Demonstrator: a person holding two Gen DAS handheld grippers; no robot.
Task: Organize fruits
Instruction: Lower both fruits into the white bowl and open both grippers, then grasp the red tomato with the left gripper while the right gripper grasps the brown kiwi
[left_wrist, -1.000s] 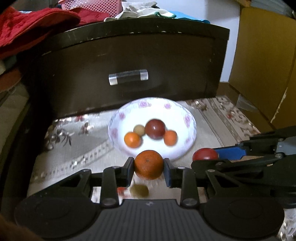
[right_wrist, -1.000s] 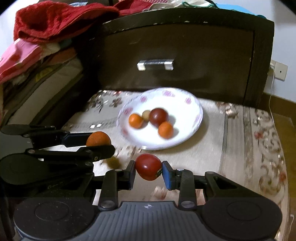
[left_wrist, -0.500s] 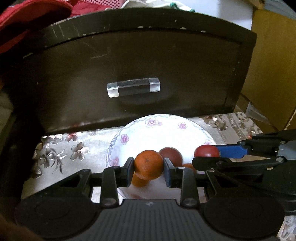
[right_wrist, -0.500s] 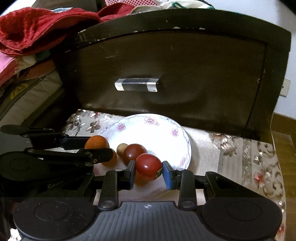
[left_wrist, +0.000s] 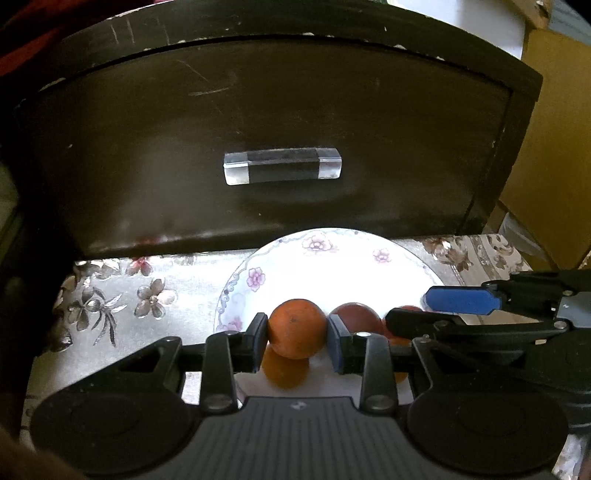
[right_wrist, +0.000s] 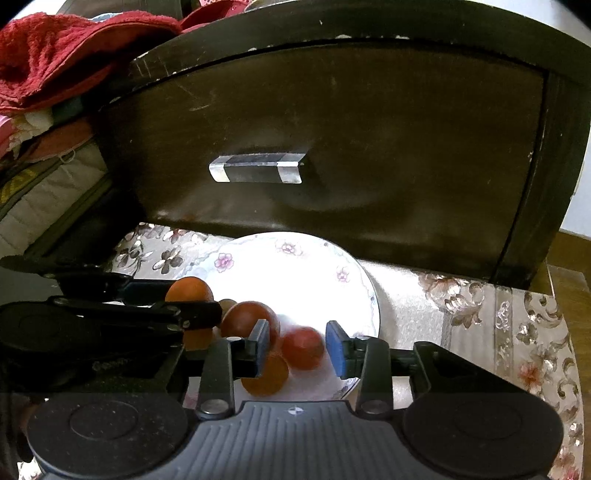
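Left gripper (left_wrist: 297, 334) pinches the orange (left_wrist: 296, 328) between both pads, above the floral plate (left_wrist: 314, 258). Right gripper (right_wrist: 297, 349) is spread; the red tomato (right_wrist: 303, 348) sits blurred between its fingers, touching neither, over the plate. Another orange fruit (right_wrist: 266, 374) and the dark red fruit (right_wrist: 247, 320) are partly hidden behind the fingers; contact with the plate unclear.

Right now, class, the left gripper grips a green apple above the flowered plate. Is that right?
No. The left gripper grips an orange, not a green apple, above the flowered plate. The left wrist view shows it.
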